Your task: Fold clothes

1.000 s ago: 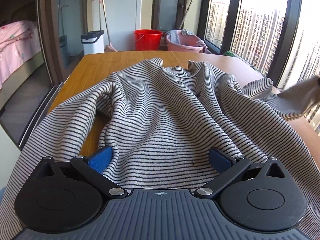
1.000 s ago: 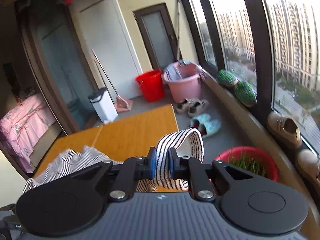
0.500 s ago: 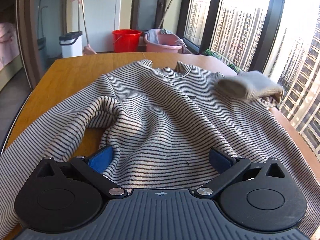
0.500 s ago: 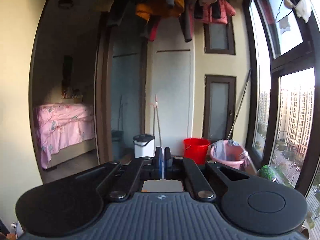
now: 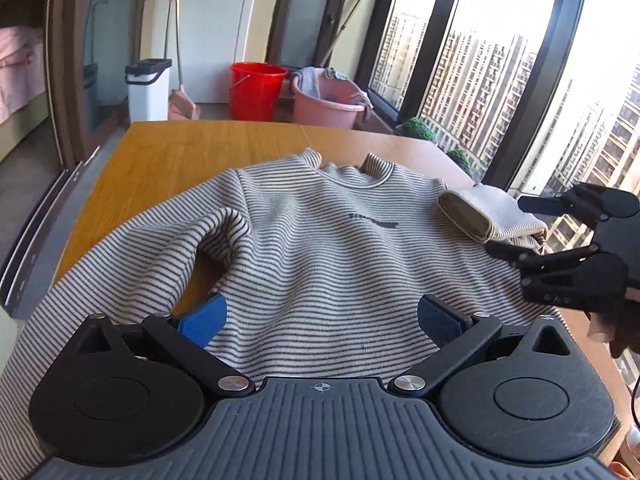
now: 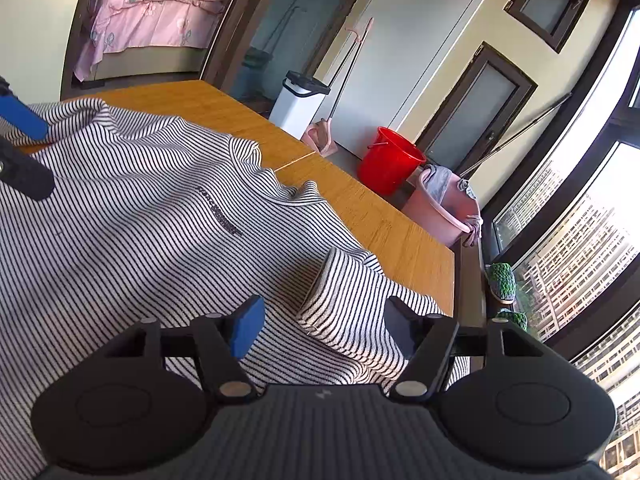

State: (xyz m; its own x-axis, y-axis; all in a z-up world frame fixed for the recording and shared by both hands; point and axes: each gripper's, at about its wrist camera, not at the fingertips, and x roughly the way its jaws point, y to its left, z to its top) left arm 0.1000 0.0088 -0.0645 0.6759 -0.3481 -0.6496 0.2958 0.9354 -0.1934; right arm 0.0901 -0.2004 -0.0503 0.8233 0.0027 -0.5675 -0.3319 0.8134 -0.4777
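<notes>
Right wrist view: right tool [image 6: 324, 326] opening astride sleeve cuff [image 6: 340, 304], untouched; sweater [image 6: 132, 216] hem hidden.

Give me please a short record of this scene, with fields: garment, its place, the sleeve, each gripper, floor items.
garment: striped sweater, front up
place: spread on wooden table, hem toward the grippers
sleeve: cuff folded in over the body, on the window side
left gripper: open, over the hem, not clamping
right gripper: jaws opening, cuff between them but not pinched
floor items: red bucket, pink basin, white bin
</notes>
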